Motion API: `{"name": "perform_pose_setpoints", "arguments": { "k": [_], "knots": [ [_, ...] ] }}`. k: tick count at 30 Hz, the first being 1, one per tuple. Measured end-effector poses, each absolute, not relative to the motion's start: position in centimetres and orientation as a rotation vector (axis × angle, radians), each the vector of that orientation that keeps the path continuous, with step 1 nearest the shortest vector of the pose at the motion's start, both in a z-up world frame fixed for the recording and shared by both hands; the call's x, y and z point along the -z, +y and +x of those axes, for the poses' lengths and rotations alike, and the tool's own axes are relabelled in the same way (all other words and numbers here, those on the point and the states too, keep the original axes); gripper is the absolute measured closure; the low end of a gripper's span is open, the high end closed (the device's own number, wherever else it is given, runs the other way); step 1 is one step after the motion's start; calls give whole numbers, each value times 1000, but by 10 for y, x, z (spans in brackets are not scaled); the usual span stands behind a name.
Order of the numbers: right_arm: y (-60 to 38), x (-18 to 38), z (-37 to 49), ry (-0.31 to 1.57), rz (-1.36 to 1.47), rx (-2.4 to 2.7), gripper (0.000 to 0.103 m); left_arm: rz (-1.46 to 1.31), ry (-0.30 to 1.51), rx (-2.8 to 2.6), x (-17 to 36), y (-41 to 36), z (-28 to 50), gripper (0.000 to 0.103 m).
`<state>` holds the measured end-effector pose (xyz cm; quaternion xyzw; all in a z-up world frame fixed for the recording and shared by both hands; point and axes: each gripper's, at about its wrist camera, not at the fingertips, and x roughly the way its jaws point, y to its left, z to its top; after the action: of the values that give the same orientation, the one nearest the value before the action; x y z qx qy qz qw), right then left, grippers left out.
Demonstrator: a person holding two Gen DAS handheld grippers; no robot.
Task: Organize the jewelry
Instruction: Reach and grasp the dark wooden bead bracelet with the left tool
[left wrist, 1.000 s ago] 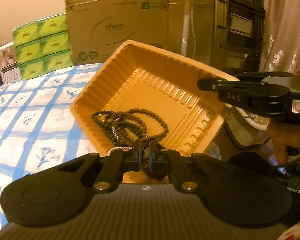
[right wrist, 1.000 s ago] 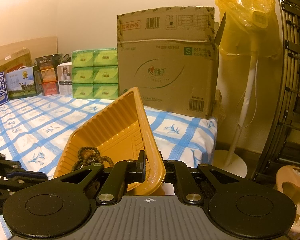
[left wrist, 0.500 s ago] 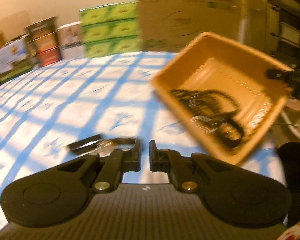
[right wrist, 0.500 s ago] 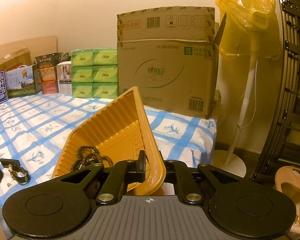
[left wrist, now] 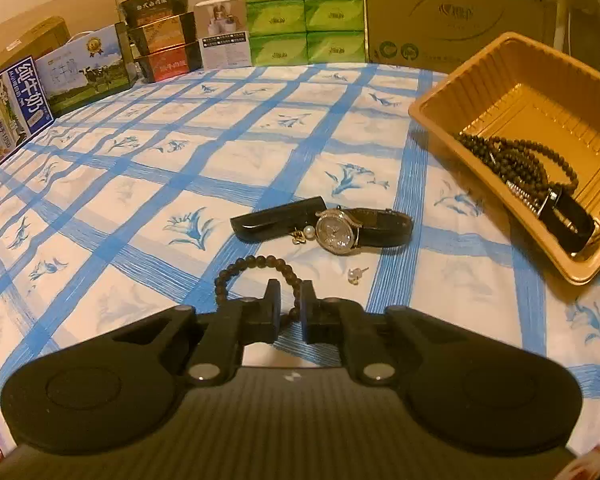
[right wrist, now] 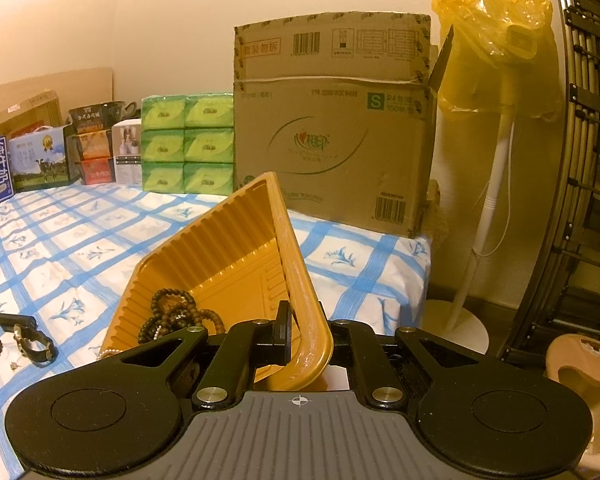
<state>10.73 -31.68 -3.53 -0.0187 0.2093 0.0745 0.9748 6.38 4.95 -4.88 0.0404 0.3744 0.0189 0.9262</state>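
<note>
My right gripper (right wrist: 300,312) is shut on the near rim of an orange plastic tray (right wrist: 228,248) and holds it tilted over the table's right edge. In the tray (left wrist: 512,56) lie dark bead strands (left wrist: 516,156) and a black-strapped watch (left wrist: 568,216). My left gripper (left wrist: 290,286) hovers low over the checked cloth. Its jaws are opening, with a narrow gap. A brown bead bracelet (left wrist: 256,260) lies on the cloth under its tips, not pinched. Just beyond lie a jewelled watch (left wrist: 338,232), a black bar (left wrist: 278,218), a pearl earring (left wrist: 309,232) and a small stud (left wrist: 355,276).
Milk cartons (left wrist: 76,68), stacked tins (left wrist: 160,28), green tissue packs (left wrist: 304,16) and a big cardboard box (right wrist: 332,128) line the table's far edge. Right of the table stand a bagged fan (right wrist: 496,80) and a metal rack (right wrist: 588,160).
My left gripper swung left and down, away from the tray, to the loose jewelry on the cloth. A black-strapped watch now lies in the tray. The right gripper and tray stayed put.
</note>
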Motion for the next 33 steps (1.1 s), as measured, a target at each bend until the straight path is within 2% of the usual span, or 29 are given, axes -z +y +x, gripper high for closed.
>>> {"name": "perform_pose_setpoints", "arguments": {
  "k": [22,25,33],
  "knots": [
    [-317,36,107,423,-40,-150,94,79,796,-29,68,47,80,93],
    [-317,36,108,423,-40,-148,94,67,797,-30,68,47,80,97],
    [-317,35,108,422,-40,-150,94,58,775,-32,56,49,77,97]
  ]
}}
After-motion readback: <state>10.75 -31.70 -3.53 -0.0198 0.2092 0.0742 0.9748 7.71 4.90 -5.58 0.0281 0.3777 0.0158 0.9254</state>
